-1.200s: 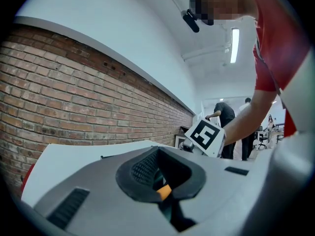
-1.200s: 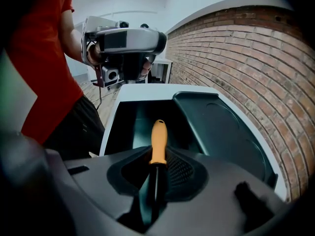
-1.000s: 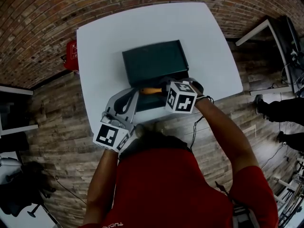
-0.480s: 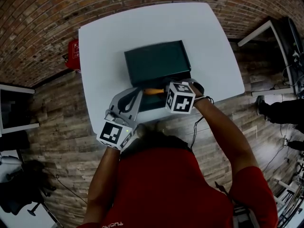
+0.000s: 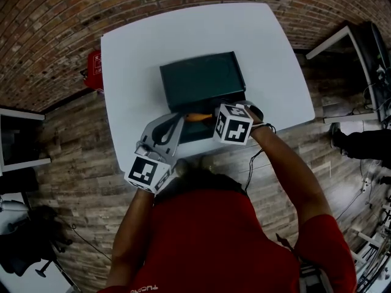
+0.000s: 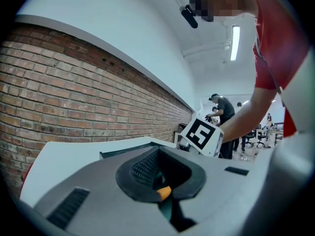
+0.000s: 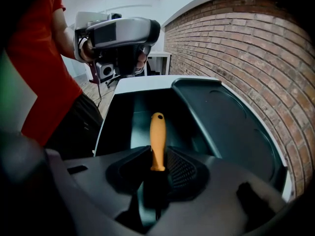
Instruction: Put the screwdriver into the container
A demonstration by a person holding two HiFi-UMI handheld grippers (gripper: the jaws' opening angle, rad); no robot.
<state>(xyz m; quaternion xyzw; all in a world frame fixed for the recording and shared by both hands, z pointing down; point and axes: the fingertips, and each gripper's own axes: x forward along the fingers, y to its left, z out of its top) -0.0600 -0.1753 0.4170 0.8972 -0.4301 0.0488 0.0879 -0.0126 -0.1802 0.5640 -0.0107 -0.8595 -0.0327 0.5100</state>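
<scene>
Seen from above, the person wore a red short-sleeved shirt (image 5: pixel 201 237) with white lettering at its hem. The left gripper (image 5: pixel 177 118) and the right gripper (image 5: pixel 211 116) each had a grey moulded shell, black ribbed pads (image 7: pixel 181 170) and a white cube (image 5: pixel 233 125) of black square markers. A thin black cable (image 5: pixel 250 163) ran from the right one.

Screwdriver (image 7: pixel 157 136): orange handle, dark fore-part; clamped between the jaws of the right gripper (image 7: pixel 156 170); held roughly level over the open container | Container (image 5: pixel 201 79): dark green case, lid swung open; set on the white table (image 5: pixel 134 72) towards its near edge.
</scene>
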